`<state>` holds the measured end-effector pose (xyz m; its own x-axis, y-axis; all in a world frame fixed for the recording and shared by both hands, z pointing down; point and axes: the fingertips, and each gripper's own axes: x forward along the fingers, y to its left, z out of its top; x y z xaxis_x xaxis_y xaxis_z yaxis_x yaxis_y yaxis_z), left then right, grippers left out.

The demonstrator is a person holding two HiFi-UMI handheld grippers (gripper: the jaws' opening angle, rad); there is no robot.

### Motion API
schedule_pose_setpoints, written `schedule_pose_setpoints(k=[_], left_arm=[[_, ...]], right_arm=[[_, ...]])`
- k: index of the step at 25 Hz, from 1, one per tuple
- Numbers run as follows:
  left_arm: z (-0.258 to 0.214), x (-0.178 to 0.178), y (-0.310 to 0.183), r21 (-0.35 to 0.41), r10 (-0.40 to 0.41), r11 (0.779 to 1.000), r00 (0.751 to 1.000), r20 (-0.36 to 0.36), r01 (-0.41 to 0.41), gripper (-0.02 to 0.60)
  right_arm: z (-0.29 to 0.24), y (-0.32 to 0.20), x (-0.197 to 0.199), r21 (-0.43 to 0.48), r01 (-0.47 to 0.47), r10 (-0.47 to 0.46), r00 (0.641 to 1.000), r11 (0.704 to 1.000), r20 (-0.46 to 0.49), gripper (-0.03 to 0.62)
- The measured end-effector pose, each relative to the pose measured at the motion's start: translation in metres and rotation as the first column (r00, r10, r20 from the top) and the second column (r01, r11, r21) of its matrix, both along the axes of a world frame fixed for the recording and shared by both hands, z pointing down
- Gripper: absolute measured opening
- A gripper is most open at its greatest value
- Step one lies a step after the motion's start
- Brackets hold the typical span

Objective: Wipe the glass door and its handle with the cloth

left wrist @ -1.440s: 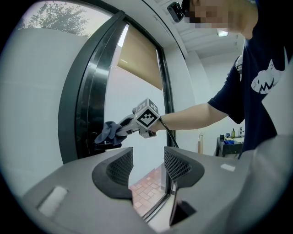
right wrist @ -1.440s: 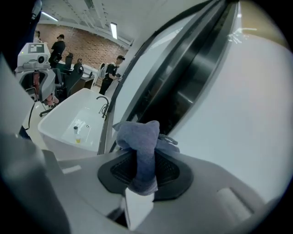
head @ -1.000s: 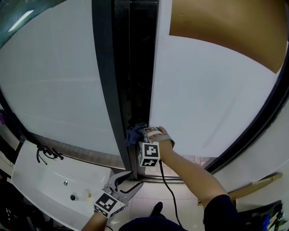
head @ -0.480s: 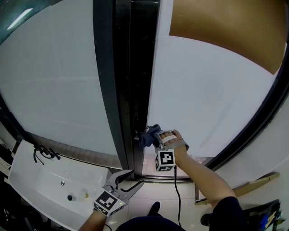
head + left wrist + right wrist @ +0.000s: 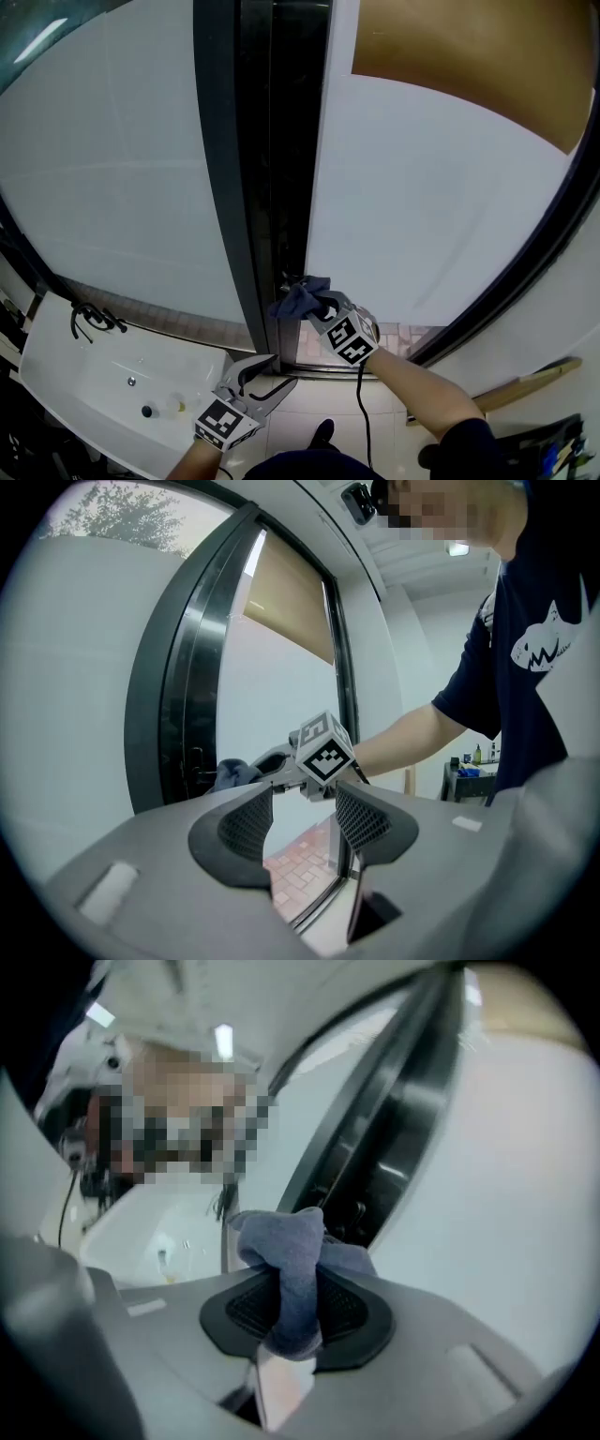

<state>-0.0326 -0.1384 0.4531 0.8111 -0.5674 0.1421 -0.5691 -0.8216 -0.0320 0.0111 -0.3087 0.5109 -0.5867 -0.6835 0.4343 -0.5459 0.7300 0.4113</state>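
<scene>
Right gripper (image 5: 319,305) clamped on blue cloth (image 5: 293,300), at 6 o'clock against the glass door (image 5: 431,206) edge. Left gripper (image 5: 265,373) at 7 o'clock, jaws apart, empty. Wiping likely mid-way; remaining area unclear.

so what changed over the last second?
The right gripper drifted right and slightly down in the head view, along the edge of the glass door, twisting so its marker cube tilts. The cloth stayed clamped. The left gripper stayed open and empty, low near the sink.

Bunched blue cloth (image 5: 296,302) at the frosted glass door (image 5: 422,206) edge
</scene>
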Motion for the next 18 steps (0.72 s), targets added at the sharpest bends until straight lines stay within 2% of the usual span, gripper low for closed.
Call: schedule_pose_setpoints(k=[2,4,10,18], left_arm=[[0.002,-0.004,0.001,0.007,-0.003,1.0,1.0,-0.008,0.003,0.206],[0.005,-0.009,0.003,0.001,-0.015,1.0,1.0,-0.007,0.015,0.206],[0.012,-0.023,0.002,-0.027,-0.063,0.998,0.998,0.008,0.064,0.206],[0.018,-0.031,-0.002,-0.042,-0.098,0.994,0.995,0.019,0.098,0.206]], right_arm=[[0.02,-0.004,-0.009,-0.19,-0.045,0.088,0.971,0.981,0.222,0.094],[0.034,-0.016,-0.015,-0.273,-0.078,0.166,0.934,0.959,0.316,0.094],[0.043,-0.065,-0.034,-0.35,-0.124,0.278,0.856,0.928,0.436,0.094],[0.046,-0.094,-0.04,-0.349,-0.138,0.299,0.832,0.927,0.468,0.095]])
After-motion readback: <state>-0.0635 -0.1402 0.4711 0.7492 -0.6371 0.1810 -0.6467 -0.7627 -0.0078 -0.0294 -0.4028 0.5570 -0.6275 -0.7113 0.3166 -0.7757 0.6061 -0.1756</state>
